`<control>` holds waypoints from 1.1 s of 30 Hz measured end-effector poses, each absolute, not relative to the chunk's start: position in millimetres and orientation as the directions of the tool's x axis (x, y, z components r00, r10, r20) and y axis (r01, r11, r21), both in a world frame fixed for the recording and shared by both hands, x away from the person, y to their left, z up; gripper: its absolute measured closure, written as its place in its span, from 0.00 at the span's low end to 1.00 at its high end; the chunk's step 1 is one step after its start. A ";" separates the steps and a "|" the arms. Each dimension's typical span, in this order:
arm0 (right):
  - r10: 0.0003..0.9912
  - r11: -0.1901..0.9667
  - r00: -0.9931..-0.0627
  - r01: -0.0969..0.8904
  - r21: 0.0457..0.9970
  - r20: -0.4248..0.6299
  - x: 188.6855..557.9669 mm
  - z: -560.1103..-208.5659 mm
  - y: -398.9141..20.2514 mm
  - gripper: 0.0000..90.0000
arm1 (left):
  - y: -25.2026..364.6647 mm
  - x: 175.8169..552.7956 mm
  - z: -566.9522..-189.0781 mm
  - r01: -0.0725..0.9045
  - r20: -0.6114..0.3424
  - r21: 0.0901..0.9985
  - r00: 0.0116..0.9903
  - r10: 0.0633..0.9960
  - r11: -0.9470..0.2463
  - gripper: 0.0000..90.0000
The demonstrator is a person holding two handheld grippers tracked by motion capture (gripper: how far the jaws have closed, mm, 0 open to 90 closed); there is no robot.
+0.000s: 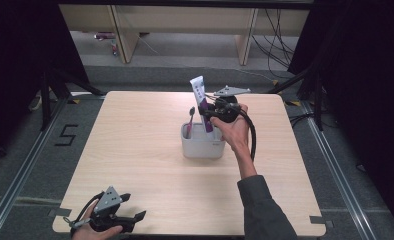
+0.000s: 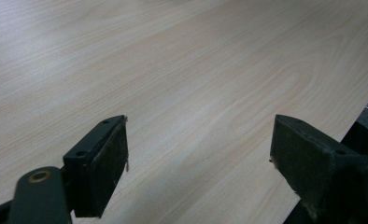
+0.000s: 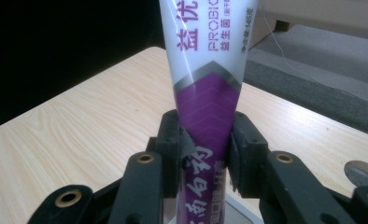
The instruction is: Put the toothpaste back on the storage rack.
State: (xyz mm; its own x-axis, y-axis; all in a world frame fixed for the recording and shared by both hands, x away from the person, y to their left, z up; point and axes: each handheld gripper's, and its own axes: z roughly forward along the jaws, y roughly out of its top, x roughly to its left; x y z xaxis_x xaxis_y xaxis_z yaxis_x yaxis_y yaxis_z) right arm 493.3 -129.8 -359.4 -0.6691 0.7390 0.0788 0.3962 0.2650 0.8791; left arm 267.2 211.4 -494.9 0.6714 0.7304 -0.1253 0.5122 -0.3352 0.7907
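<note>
Nearest the person, at the front left corner of the pale wood-grain bench (image 1: 135, 150), the left gripper (image 1: 135, 207) lies low in the left hand (image 1: 92, 229), just over the bench edge. Its black fingers (image 2: 100, 163) are spread wide apart with nothing between them; the left gripper view looks along them over bare wood, and the bench edge falls away at the lower right of that view.

Farther in, past the middle of the bench, stands a light grey rounded plastic holder cup (image 1: 202, 142). A dark-headed toothbrush with a pink handle (image 1: 190, 120) stands in its left part, leaning slightly and rising above the rim.

Just behind and to the right of the cup's rim, the right hand (image 1: 232, 131) reaches in from the lower right, its grey sleeve (image 1: 260, 205) trailing back toward the person. It carries the right gripper (image 1: 206, 111), whose fingers pinch a white and purple toothpaste tube (image 1: 201, 100) on its purple lower half. The right gripper view shows both pads pressed against the tube's sides (image 3: 205, 116), with the white printed upper part rising above them. The tube stands nearly upright, its lower end down inside the cup and its flat crimped end uppermost.
</note>
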 end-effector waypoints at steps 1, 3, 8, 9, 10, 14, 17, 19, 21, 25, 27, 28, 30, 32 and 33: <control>0.735 0.268 -0.674 0.386 0.883 0.071 494.3 -361.0 -130.0 0.77 | 211.3 267.2 -495.0 0.511 -0.125 0.792 0.670 0.732 -0.333 0.21; 0.745 0.266 -0.662 0.401 0.877 0.076 494.9 -364.1 -130.8 0.77 | 211.6 267.4 -495.1 0.508 -0.119 0.792 0.672 0.731 -0.338 0.21; 0.738 0.276 -0.670 0.406 0.871 0.078 495.7 -371.1 -130.3 0.77 | 211.4 267.2 -494.9 0.514 -0.124 0.787 0.672 0.730 -0.340 0.21; 0.733 0.289 -0.677 0.391 0.874 0.061 497.3 -373.8 -130.4 0.77 | 212.3 267.3 -494.5 0.509 -0.109 0.784 0.676 0.729 -0.355 0.21; 0.739 0.283 -0.668 0.418 0.863 0.081 496.0 -374.8 -130.0 0.77 | 212.4 267.0 -494.1 0.508 -0.110 0.784 0.680 0.725 -0.357 0.21; 0.736 0.295 -0.674 0.406 0.865 0.065 497.3 -382.5 -128.7 0.77 | 212.8 267.1 -493.1 0.514 -0.113 0.778 0.680 0.724 -0.361 0.21; 0.739 0.300 -0.670 0.419 0.857 0.070 496.7 -385.7 -128.7 0.77 | 212.2 267.2 -494.0 0.513 -0.124 0.787 0.676 0.726 -0.343 0.21; 0.744 0.299 -0.666 0.412 0.860 0.060 497.2 -389.4 -128.7 0.76 | 211.7 266.9 -494.0 0.511 -0.125 0.791 0.673 0.729 -0.336 0.21; 0.734 0.304 -0.676 0.421 0.855 0.071 497.2 -392.2 -129.9 0.76 | 211.8 267.0 -494.0 0.512 -0.125 0.790 0.673 0.729 -0.337 0.21; 0.744 0.288 -0.661 0.448 0.846 0.097 494.1 -396.2 -130.0 0.76 | 211.8 267.2 -494.4 0.514 -0.128 0.789 0.672 0.729 -0.336 0.21; 0.733 0.307 -0.676 0.420 0.854 0.069 495.1 -398.7 -131.6 0.76 | 211.8 267.2 -494.3 0.514 -0.128 0.790 0.671 0.730 -0.334 0.21; 0.740 0.294 -0.667 0.441 0.848 0.091 493.2 -399.3 -130.6 0.76 | 211.9 267.3 -494.3 0.513 -0.126 0.790 0.672 0.730 -0.335 0.21; 0.740 0.313 -0.670 0.419 0.852 0.058 493.0 -401.3 -131.4 0.76 | 211.9 267.0 -493.9 0.512 -0.125 0.790 0.674 0.729 -0.338 0.21; 0.737 0.314 -0.673 0.422 0.851 0.062 492.0 -402.3 -131.2 0.76 | 213.2 267.1 -492.7 0.510 -0.114 0.781 0.683 0.721 -0.360 0.21; 0.733 0.319 -0.677 0.423 0.848 0.062 491.3 -403.4 -131.1 0.76 | 213.0 267.0 -492.8 0.510 -0.113 0.782 0.681 0.724 -0.358 0.21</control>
